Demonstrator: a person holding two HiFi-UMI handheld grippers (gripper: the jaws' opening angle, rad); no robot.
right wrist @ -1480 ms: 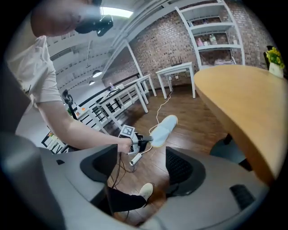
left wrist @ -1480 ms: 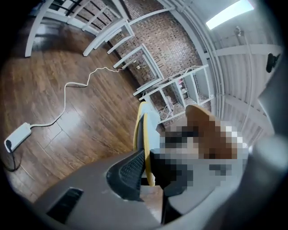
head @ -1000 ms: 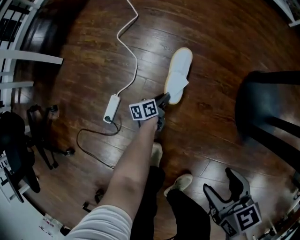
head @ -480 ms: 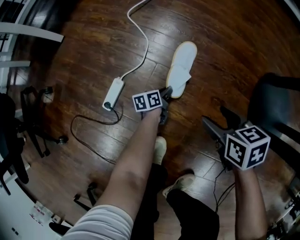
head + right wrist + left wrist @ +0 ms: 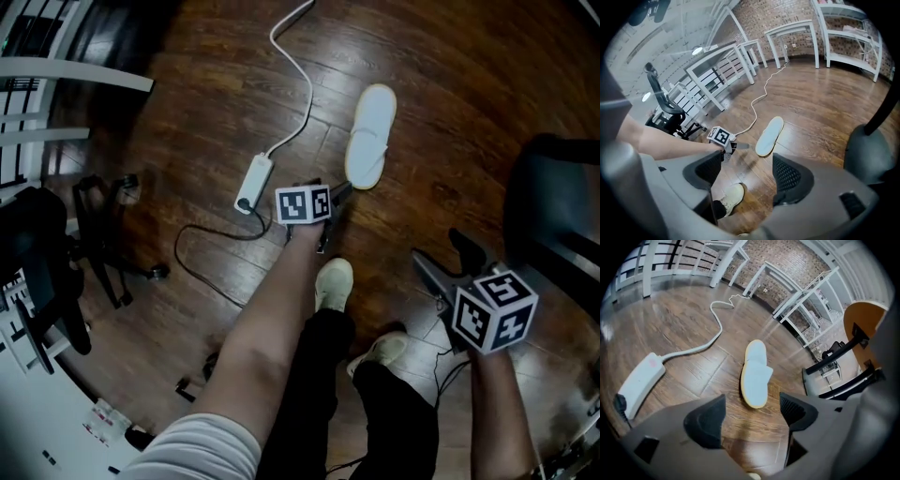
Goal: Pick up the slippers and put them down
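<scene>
**white slipper on the floor, left claw spread just behind it**

the left claw (image 5: 751, 412) has just been opening. its jaws stand wide with only bare wooden floor (image 5: 684, 324) between them. the white slipper (image 5: 754, 373) lies flat on the floor just ahead. the right claw (image 5: 745, 176) is spread and empty. to finish the put-down well, the left claw should probably back straight off, nudging neither the heel nor the power strip (image 5: 253, 183). the dim head view leaves heel contact unclear, while the right gripper view seems to show a gap.
</scene>
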